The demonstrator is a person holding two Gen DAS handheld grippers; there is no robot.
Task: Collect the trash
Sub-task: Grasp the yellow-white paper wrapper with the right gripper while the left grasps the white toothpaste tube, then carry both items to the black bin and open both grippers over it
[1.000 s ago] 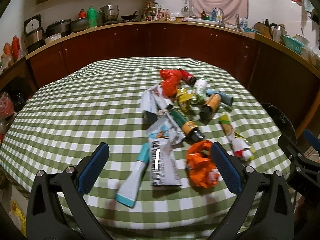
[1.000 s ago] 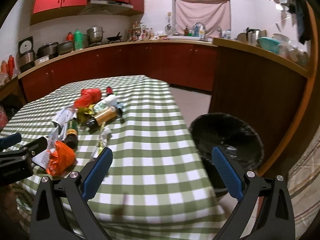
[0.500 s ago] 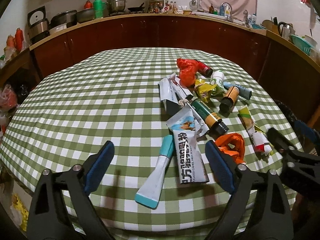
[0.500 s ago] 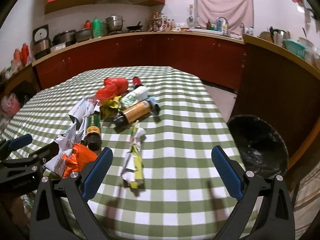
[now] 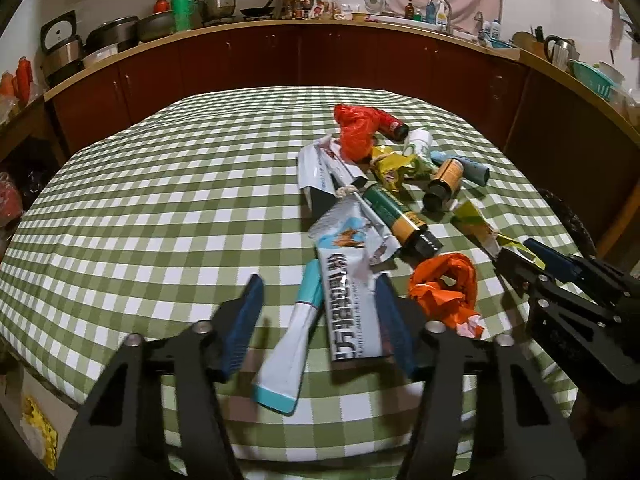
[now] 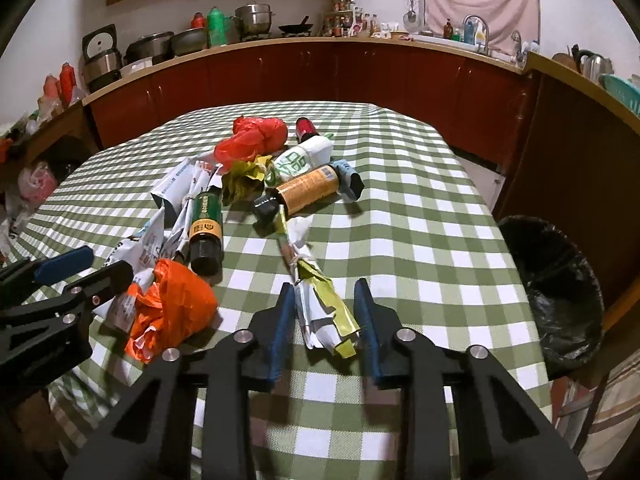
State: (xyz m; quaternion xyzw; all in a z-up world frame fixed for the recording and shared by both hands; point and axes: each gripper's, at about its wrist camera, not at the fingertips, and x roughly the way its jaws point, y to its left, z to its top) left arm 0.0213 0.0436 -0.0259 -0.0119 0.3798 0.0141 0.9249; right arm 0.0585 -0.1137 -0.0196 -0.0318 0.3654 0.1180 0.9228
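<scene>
The near end of the green-checked table (image 5: 160, 208) is cut off behind both grippers' black frames, and the cloth just under them is blurred. The label on the white sachet (image 5: 346, 300) is only partly readable, and the silver packets (image 5: 324, 172) further up the table overlap so much that their edges are hard to sort out.

The left gripper (image 5: 320, 308) is closing, its blue pads either side of the white sachet and the teal-capped tube (image 5: 292, 344) beside it — the right pad looks close against the sachet's edge, the left pad stands clear of the tube, so nothing is gripped. The right gripper (image 6: 324, 312) is also closing, with the knotted green-and-white wrapper (image 6: 324, 312) lying between its pads; whether they touch it I cannot tell.

Just right of the sachet sits a crumpled orange bag (image 5: 444, 288). Beyond it lie a green bottle (image 5: 396, 220), an amber bottle (image 6: 308, 192), a red bag (image 6: 252, 140) and a yellowish wrapper (image 6: 240, 180). A black-lined bin (image 6: 556, 292) stands on the floor off the table's right edge, partly hidden by it.
</scene>
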